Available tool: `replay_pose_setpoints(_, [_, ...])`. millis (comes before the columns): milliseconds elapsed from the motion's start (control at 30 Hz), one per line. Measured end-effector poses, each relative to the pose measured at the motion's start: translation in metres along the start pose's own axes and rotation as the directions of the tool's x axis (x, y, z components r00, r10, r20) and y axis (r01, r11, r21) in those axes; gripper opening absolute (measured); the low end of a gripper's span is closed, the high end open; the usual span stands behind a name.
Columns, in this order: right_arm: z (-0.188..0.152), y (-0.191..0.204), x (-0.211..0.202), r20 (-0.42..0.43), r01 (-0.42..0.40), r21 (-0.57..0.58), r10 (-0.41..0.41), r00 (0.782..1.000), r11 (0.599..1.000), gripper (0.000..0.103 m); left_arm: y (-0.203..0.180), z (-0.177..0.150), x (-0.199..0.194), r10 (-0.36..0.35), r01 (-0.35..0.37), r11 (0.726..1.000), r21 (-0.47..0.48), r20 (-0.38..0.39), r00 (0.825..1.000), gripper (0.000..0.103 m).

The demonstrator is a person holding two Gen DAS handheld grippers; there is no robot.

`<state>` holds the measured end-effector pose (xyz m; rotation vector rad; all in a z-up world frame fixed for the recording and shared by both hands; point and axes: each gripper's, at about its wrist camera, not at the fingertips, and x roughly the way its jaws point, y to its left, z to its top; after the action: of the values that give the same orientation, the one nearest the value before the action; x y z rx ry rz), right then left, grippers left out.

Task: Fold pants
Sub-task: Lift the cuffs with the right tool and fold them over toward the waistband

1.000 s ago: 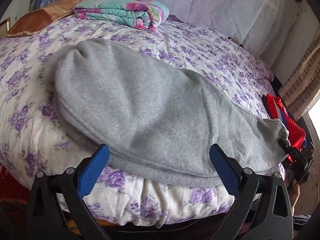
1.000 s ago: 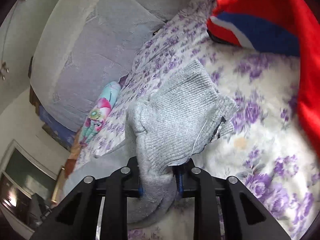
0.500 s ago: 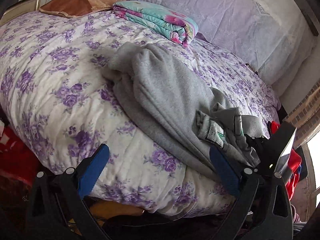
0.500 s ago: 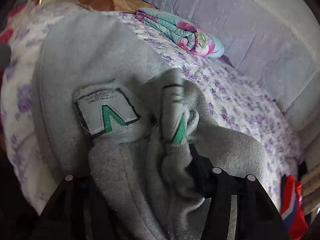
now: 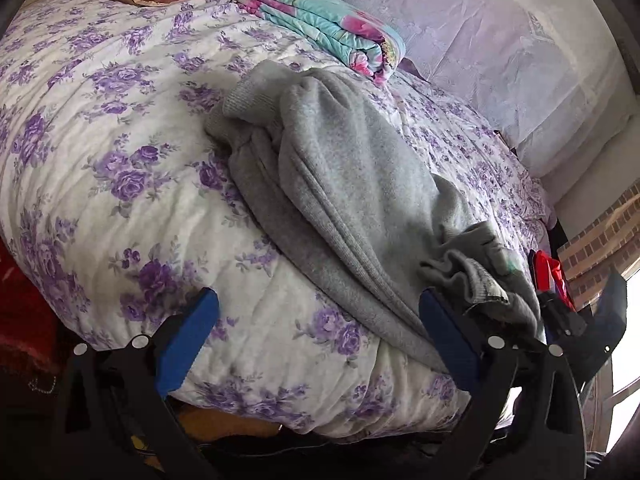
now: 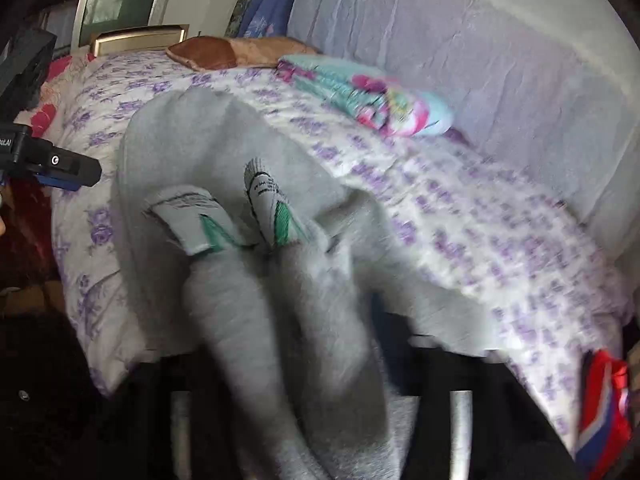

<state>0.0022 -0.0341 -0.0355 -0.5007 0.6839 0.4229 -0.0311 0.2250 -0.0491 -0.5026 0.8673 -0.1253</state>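
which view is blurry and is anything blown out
Right wrist view: motion blur smears the grey pants and the floral quilt, and the right claw is hidden beneath cloth. Left wrist view: sharp, the open left claw crisp; fisheye bulges the bed; only the window at the right edge is blown out.

My left wrist view is sharp, daylit from the blown-out window [image 5: 630,344] at right; the bed [image 5: 120,184] is evenly bright. Right wrist view is motion-blurred, grey pants [image 6: 280,320] smeared. Fisheye bending, dark corners in both
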Motion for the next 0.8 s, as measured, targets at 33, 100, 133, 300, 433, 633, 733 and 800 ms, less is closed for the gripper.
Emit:
replay_pose_setpoints(33, [0.001,-0.012,-0.004,0.005,-0.011,0.069,0.010,1.000,0.998,0.014,-0.001,0.000,0.000,-0.005,0.005,1.000,0.000,-0.003,1.000,0.098])
replay_pose_setpoints(100, [0.002,-0.033,-0.032,0.062,0.074,0.122,-0.082,0.995,0.990,0.014,-0.003,0.001,-0.002,-0.012,0.012,1.000,0.011,0.001,1.000,0.098])
replay_pose_setpoints(133, [0.001,-0.045,-0.051,0.090,0.128,0.144,-0.142,0.986,0.981,0.014,-0.004,0.001,-0.003,-0.008,0.008,1.000,0.020,0.005,1.000,0.098])
replay_pose_setpoints(300, [-0.028,-0.105,-0.123,0.083,0.483,0.230,-0.512,0.855,0.845,0.017,-0.007,0.006,0.004,-0.024,0.023,0.999,0.030,0.005,1.000,0.098])
replay_pose_setpoints(433, [-0.025,-0.089,-0.094,0.059,0.525,0.137,-0.536,0.842,0.840,0.018,-0.015,0.009,0.019,-0.022,0.023,0.999,0.031,-0.016,1.000,0.098])
replay_pose_setpoints(633, [-0.020,0.007,0.034,-0.060,0.326,-0.241,-0.349,0.935,0.914,0.037,-0.022,0.003,0.015,-0.033,0.034,0.999,0.029,-0.018,0.999,0.098])
replay_pose_setpoints(733, [-0.023,0.031,0.042,-0.005,0.395,-0.361,-0.425,0.905,0.845,0.043,-0.015,-0.001,0.010,-0.015,0.015,1.000,0.019,-0.013,1.000,0.098])
replay_pose_setpoints(800, [-0.019,0.024,0.031,0.024,0.399,-0.338,-0.416,0.909,0.852,0.069,-0.007,-0.001,0.009,-0.005,0.005,1.000,0.002,-0.016,1.000,0.098])
